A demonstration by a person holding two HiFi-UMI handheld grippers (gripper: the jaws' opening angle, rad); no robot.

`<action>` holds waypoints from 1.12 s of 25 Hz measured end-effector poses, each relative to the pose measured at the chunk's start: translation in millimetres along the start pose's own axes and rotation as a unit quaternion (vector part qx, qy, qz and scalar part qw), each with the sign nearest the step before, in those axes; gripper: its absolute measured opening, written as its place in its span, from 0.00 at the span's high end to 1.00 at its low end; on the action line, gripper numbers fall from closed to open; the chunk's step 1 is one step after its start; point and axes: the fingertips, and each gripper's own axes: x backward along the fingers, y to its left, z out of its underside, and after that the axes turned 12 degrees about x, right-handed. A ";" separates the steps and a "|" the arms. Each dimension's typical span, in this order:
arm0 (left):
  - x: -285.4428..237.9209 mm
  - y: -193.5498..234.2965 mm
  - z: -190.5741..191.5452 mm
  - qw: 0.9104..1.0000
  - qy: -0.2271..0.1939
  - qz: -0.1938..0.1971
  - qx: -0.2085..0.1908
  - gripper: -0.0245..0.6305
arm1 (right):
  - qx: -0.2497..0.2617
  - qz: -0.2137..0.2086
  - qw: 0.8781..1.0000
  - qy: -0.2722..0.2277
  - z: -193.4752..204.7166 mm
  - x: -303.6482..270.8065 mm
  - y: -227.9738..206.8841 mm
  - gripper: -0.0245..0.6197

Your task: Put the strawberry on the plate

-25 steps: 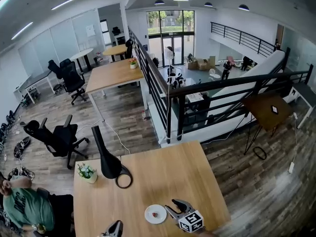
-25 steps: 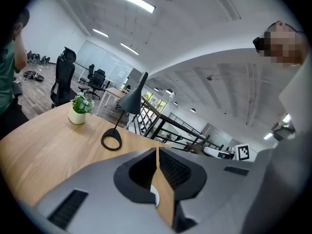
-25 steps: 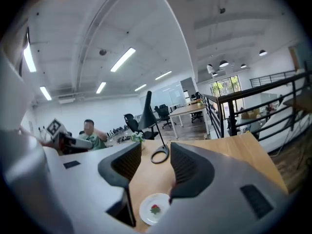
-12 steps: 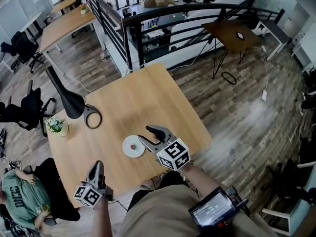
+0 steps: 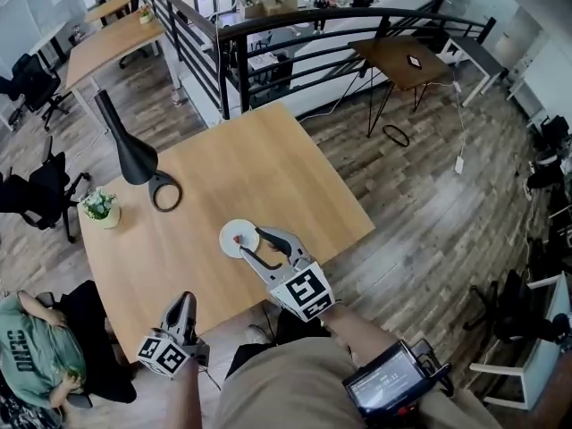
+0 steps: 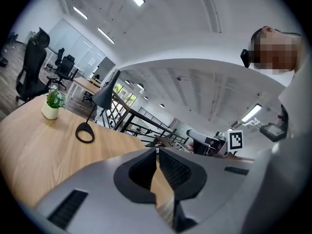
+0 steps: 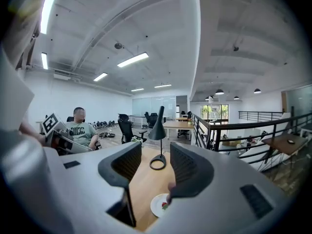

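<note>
A small red strawberry (image 5: pixel 237 239) lies on the white plate (image 5: pixel 229 231) near the front of the wooden table (image 5: pixel 268 172). My right gripper (image 5: pixel 256 244) hovers just right of the plate, open and empty, with its jaws over the plate's near rim. In the right gripper view the plate (image 7: pixel 157 202) and strawberry (image 7: pixel 164 205) show below the right gripper (image 7: pixel 155 165), partly hidden by its right jaw. My left gripper (image 5: pixel 182 302) is shut and empty at the table's near edge, left of the plate. The left gripper (image 6: pixel 157 152) has its jaws pressed together.
A black desk lamp (image 5: pixel 134 156) stands at the table's left, its ring base (image 5: pixel 165 191) beside it. A small potted plant (image 5: pixel 98 207) sits near the left edge. A seated person (image 5: pixel 36 351) is left of the table. A black railing (image 5: pixel 268 34) runs behind.
The head camera has tipped down and shifted. The right gripper stays open beside the plate, slightly nearer its front rim. The strawberry rests on the plate throughout.
</note>
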 end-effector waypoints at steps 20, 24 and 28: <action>68.3 -23.1 35.7 0.999 -0.040 -0.027 -0.025 0.96 | -0.018 0.034 0.999 0.014 29.1 107.3 40.1 0.67; 60.7 -45.7 44.9 0.997 -0.061 -0.043 -0.027 0.96 | -0.015 0.028 0.999 -0.002 32.4 127.1 15.4 0.67; 40.5 -67.1 54.0 0.996 -0.062 -0.057 -0.038 0.96 | -0.020 0.024 0.999 -0.021 36.4 143.7 -10.8 0.67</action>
